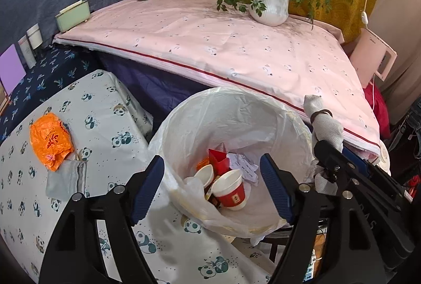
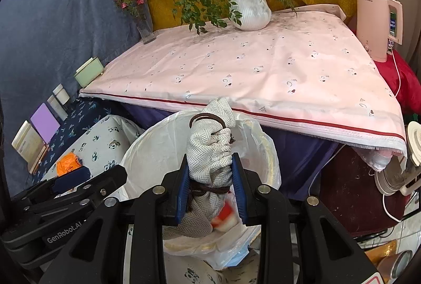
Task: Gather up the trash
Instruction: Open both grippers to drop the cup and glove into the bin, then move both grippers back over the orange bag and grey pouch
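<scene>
Clamping your right gripper [image 2: 210,184] on the herringbone cloth bundle [image 2: 210,152], you held it upright, long axis vertical, over the plastic-lined bin [image 1: 236,110]. Your left gripper [image 1: 213,186] gaped empty above crumpled cups.

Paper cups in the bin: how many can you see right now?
2. A red cup lies in front at the bottom of the bin; a second cup sits just left of it. More may be buried under the trash.

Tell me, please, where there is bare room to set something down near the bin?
The pink cloth is bare between vase, plant pot and kettle. The panda cloth is free beyond the orange bag. The bin is crowded.
</scene>
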Demonstrator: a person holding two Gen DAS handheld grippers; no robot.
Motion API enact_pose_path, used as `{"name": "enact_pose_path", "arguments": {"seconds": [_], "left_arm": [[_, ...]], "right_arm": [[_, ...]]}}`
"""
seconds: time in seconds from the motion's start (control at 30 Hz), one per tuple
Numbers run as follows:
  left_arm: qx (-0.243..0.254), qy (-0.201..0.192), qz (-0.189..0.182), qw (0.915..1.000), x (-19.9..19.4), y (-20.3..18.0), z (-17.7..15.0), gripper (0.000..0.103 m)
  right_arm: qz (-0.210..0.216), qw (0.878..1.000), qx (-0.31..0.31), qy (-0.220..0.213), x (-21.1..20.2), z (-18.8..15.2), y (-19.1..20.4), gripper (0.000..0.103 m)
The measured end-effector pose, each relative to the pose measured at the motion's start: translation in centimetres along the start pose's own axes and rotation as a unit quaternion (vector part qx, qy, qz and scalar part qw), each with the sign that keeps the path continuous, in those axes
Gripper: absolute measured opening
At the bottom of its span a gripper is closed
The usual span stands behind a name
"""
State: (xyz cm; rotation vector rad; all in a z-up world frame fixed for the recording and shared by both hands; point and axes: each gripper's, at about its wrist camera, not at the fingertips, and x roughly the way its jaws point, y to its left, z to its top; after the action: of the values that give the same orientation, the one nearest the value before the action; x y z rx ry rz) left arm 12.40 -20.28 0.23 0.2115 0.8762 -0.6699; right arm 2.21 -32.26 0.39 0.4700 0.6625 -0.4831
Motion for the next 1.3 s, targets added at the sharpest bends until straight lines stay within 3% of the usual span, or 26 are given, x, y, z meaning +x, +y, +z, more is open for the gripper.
{"name": "enact_pose_path", "arguments": {"seconds": [0.63,0.77,1.3], "left_arm": [[-0.052,0.005,0.026,0.9983,-0.8,5.0,-1.2,0.071],[-0.058,0.005,0.030,0.9978,-1.0,5.7,-1.4,0.072],[-0.104,0.003,0.049,0.9933,-2.2,10.0,-2.7,0.072]], "right_arm": [[0.010,1.000,-0.021,-0.004,0.8,1.0,3.1,0.033],[0.009,1.000,-0.024,-0.017,0.4,1.2,3.7,0.046],[0.033,0.998,-0.056,-0.008,0.0,0.2,7.6,0.046]]}}
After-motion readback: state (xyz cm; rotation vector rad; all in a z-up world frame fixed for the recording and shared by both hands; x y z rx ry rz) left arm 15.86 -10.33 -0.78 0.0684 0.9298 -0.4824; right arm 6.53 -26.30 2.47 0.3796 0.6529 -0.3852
